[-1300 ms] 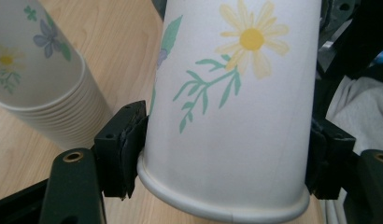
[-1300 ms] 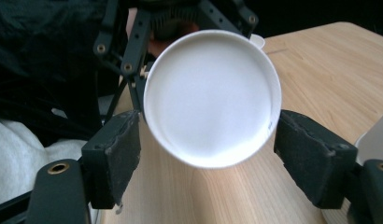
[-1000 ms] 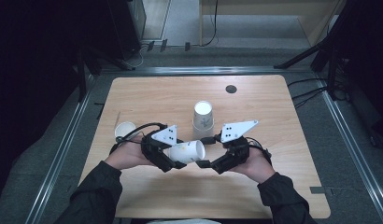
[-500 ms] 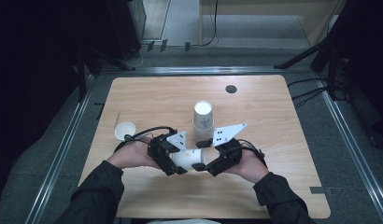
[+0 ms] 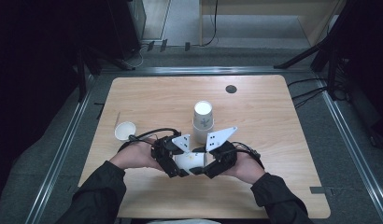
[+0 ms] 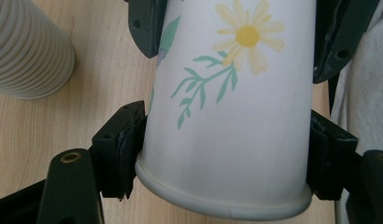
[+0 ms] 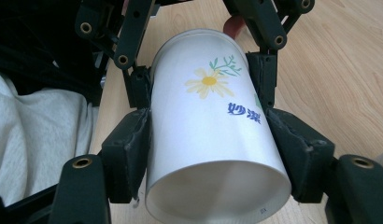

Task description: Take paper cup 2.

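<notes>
Both sets of jaws pinch the same thing: a white paper cup with a yellow daisy print, lying on its side, held just above the wooden desk between the two hands. Left gripper has its pads pressed on the cup wall by the rolled rim, seen in the left gripper view. Right gripper has just been closing, and the cup sits between its pads, which now press on the wall near the open mouth in the right gripper view. Key relation: the cup's long axis runs roughly level across the desk, in line with both grippers, so each set of jaws looks along the cup rather than across it. The two grips sit one behind the other on the wall; I can't tell from the frames which end faces which hand in the high view. Both hands are equally near, contact on both sides. My read: next move is a pull or twist along that axis, perhaps to separate nested cups; squeezing harder risks crushing the wall. Count: one printed cup in the jaws, one upside-down stack of white paper cups standing just beyond the grippers, one small white cup upright at the left, near the left hand, one dark round disc at the far side, two grippers.
</notes>
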{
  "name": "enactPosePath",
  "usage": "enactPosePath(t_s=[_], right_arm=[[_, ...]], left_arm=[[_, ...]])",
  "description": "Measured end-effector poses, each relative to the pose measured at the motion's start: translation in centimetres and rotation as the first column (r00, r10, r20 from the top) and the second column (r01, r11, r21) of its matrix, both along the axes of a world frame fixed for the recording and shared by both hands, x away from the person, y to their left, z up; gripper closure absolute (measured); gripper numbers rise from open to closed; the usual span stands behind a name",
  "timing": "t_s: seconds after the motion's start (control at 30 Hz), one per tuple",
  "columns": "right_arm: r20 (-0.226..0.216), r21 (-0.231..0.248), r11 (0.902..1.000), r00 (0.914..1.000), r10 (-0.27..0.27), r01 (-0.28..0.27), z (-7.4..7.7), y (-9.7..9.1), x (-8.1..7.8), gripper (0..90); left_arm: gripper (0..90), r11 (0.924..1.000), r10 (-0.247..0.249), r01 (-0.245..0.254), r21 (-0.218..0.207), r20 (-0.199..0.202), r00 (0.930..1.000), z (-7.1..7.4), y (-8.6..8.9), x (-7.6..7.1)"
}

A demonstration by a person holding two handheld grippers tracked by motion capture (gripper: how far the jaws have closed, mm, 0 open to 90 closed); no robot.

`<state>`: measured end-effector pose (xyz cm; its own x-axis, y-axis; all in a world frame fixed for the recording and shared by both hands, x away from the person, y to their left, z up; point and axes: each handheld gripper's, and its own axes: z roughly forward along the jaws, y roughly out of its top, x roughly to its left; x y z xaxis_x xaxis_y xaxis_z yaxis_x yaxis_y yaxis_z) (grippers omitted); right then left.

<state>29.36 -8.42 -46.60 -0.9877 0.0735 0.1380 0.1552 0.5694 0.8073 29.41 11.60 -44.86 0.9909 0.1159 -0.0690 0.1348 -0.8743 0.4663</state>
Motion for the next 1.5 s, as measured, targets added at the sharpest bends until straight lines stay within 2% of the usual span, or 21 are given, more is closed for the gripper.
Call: enactPosePath(t_s=[0.23, 0.37, 0.53, 0.6, 0.73, 0.87, 1.1, 1.23, 1.27, 1.4, 1.47, 1.5], right_arm=[[0.013, -0.008, 1.0000, 0.9999, 0.004, -0.004, 0.1, 0.1, 0.0, 35.0], [0.018, -0.003, 1.0000, 0.9998, 0.000, 0.000, 0.3, 0.0, 0.0, 34.6], [0.029, 0.031, 0.9993, 0.9994, -0.021, 0.020, 0.8, -0.8, 0.4, 34.2], [0.017, 0.048, 0.9980, 0.9990, -0.042, 0.041, 1.1, -1.2, 0.5, 34.2], [0.022, 0.089, 0.9933, 0.9969, -0.075, 0.073, 1.7, -2.2, 0.9, 34.1], [0.023, 0.128, 0.9874, 0.9950, -0.097, 0.094, 2.5, -3.1, 1.1, 34.1], [0.011, 0.175, 0.9788, 0.9939, -0.110, 0.106, 3.1, -4.1, 1.2, 34.1], [0.002, 0.183, 0.9783, 0.9952, -0.098, 0.096, 3.1, -4.1, 1.2, 34.0], [-0.003, 0.185, 0.9785, 0.9957, -0.092, 0.091, 3.1, -4.1, 1.2, 34.0], [-0.017, 0.193, 0.9781, 0.9970, -0.075, 0.077, 3.0, -3.8, 1.0, 33.9], [-0.022, 0.200, 0.9770, 0.9973, -0.070, 0.073, 3.0, -3.8, 1.0, 33.9], [-0.025, 0.202, 0.9767, 0.9973, -0.069, 0.072, 3.0, -3.7, 1.0, 33.9]], left_arm=[[26.1, 1.0000, 0.000, 0.000, -0.006, -0.005, 1.0000, 0.0, 0.1, 0.0], [23.6, 0.9997, 0.002, -0.002, -0.026, 0.015, 0.9999, 0.1, 0.2, 0.1], [18.9, 0.9971, 0.039, -0.038, -0.066, 0.010, 0.9992, 0.5, 0.8, 0.4], [18.5, 0.9952, 0.055, -0.054, -0.082, 0.009, 0.9984, 0.6, 1.1, 0.5], [16.3, 0.9868, 0.083, -0.085, -0.138, -0.018, 0.9964, 1.1, 1.8, 0.6], [15.3, 0.9700, 0.117, -0.128, -0.207, -0.066, 0.9910, 1.3, 2.3, 0.9], [13.3, 0.9471, 0.152, -0.165, -0.275, -0.066, 0.9861, 1.5, 2.5, 0.6], [13.2, 0.9267, 0.169, -0.179, -0.331, -0.058, 0.9839, 1.6, 2.5, 0.3], [13.1, 0.9168, 0.173, -0.180, -0.356, -0.052, 0.9835, 1.6, 2.5, 0.2], [13.2, 0.8900, 0.167, -0.176, -0.421, -0.057, 0.9842, 1.7, 2.5, 0.1], [13.3, 0.8791, 0.155, -0.170, -0.445, -0.070, 0.9855, 1.8, 2.6, 0.1], [13.2, 0.8787, 0.152, -0.165, -0.448, -0.065, 0.9862, 1.8, 2.6, 0.0]])
